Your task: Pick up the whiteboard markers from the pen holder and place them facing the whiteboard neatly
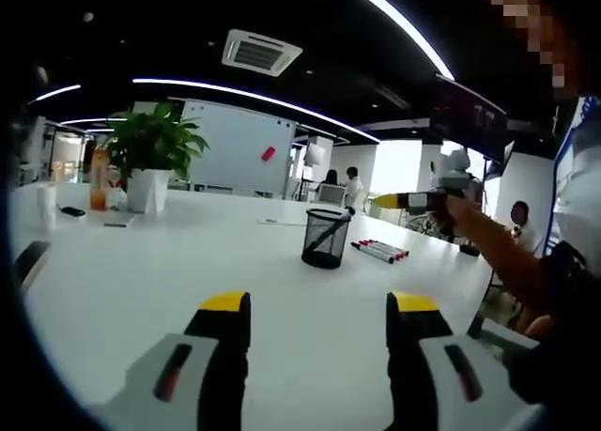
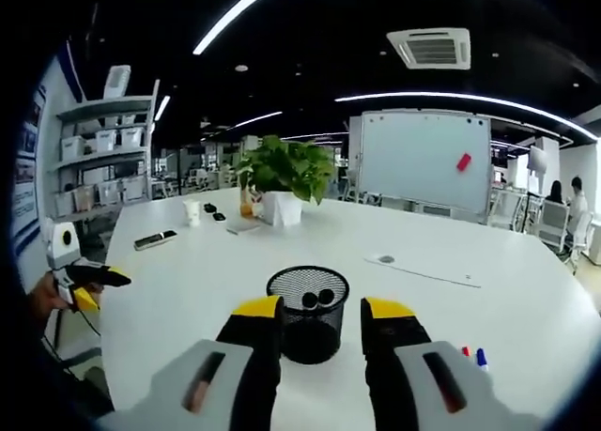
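While both pairs of jaws stand wide apart with nothing between them, several things stay hard to read.

Left gripper view, left to right:
- left gripper [image 1: 319,342] hovers over bare white table [image 1: 141,281], jaws wide, empty
- plant in a white pot [image 1: 150,163] near the far left edge, an orange bottle [image 1: 99,182] just beside it; small dark items near them too small to name
- whiteboard [image 1: 235,149] stands beyond the table's far edge, a red item [image 1: 269,153] stuck on it
- black mesh pen holder [image 1: 326,238] mid-table; one marker leans in it, tilted, tip end unclear
- row of markers [image 1: 379,251] lies flat just right of the holder, side by side, long axes roughly parallel; red caps show at the right ends, count unclear
- right gripper [image 1: 390,202] comes in from the right, held by a hand; whether its jaws are apart is not readable from here
- person at the right edge is cut off

Right gripper view, left to right:
- left gripper [image 2: 117,280] at the near left edge, partly cut off
- right gripper [image 2: 319,332] straddles the pen holder [image 2: 307,323] in view, jaws wide, not touching it as far as I can tell
- two round marker ends [image 2: 317,299] show inside, upright-ish
- red and blue marker tips [image 2: 474,356] peek out right of the jaw, rest hidden

Room: open office, dark ceiling, light strips, ceiling vent, shelves on the left, seated people far back.
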A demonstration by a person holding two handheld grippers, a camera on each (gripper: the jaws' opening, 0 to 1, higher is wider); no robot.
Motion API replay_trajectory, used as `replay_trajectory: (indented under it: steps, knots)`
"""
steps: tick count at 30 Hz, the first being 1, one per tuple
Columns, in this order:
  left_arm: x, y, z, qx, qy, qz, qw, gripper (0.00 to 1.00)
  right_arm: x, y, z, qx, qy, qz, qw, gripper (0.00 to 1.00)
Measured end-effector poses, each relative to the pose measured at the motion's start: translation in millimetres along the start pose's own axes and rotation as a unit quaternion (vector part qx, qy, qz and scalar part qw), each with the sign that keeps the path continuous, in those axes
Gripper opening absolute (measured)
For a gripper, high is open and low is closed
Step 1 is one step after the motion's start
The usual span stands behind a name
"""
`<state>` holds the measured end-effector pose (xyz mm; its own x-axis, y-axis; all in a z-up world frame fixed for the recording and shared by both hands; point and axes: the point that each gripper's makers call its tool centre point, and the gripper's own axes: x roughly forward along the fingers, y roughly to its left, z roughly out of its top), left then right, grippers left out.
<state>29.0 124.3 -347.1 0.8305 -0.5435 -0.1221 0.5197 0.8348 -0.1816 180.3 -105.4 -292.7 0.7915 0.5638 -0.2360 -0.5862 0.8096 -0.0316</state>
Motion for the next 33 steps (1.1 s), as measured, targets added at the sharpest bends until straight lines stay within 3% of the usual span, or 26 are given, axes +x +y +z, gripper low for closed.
replay_trajectory:
  steps: [20,33]
  knots:
    - [-3.2,4.9,-2.5,-0.006,0.0,0.005,1.0,0.59,25.0,4.8,-16.9,0.021,0.023,-0.007,0.9995,0.27]
    - [-3.2,5.6,-2.3,-0.006,0.0,0.006,1.0,0.59,36.6,6.5,-16.9,0.03,0.024,-0.001,0.9993,0.26]
